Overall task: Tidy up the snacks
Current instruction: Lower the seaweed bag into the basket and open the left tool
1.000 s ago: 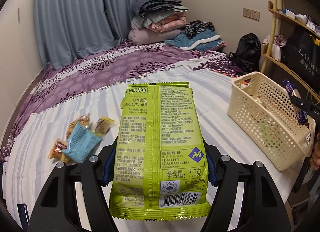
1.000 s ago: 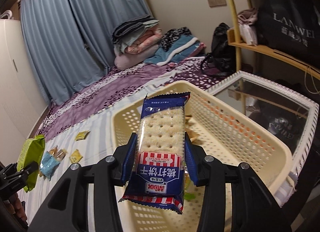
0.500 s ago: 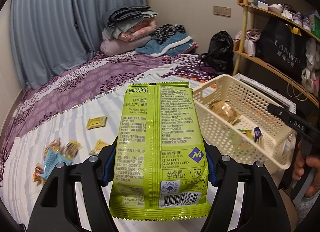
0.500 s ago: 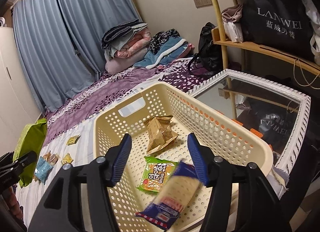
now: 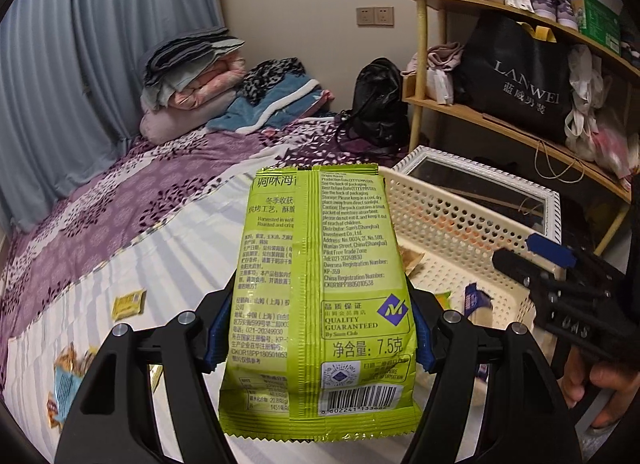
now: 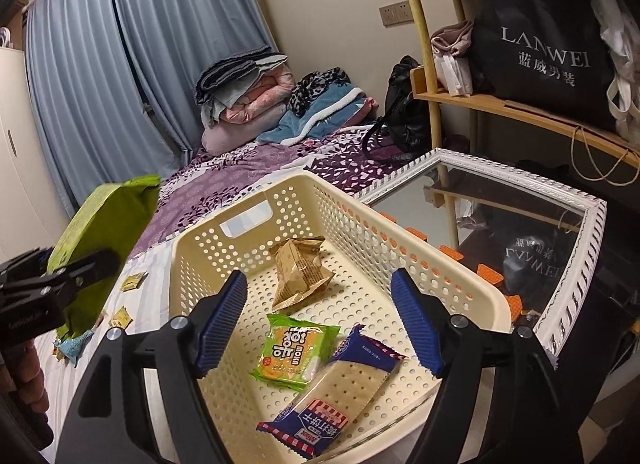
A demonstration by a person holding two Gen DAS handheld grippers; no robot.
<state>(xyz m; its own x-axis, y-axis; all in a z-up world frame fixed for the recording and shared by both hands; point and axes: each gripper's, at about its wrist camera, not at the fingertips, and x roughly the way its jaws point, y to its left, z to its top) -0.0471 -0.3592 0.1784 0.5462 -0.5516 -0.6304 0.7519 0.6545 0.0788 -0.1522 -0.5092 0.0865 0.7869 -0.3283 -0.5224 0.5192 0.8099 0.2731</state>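
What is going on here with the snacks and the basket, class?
A person is sorting snacks with a claw in each hand. The left claw is clamped on a green seaweed packet, carried beside the cream basket. The right claw hangs over the basket, its jaws opening with nothing between them; below it a blue cracker packet lies in the basket with a green snack pack and a brown wrapper. A few small snacks are on the bed.

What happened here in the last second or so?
The right gripper let go of the blue soda-cracker packet, which dropped into the cream perforated plastic basket; its jaws are opening, nothing between them. The left gripper swung toward the basket, still clamping the green snack bag.
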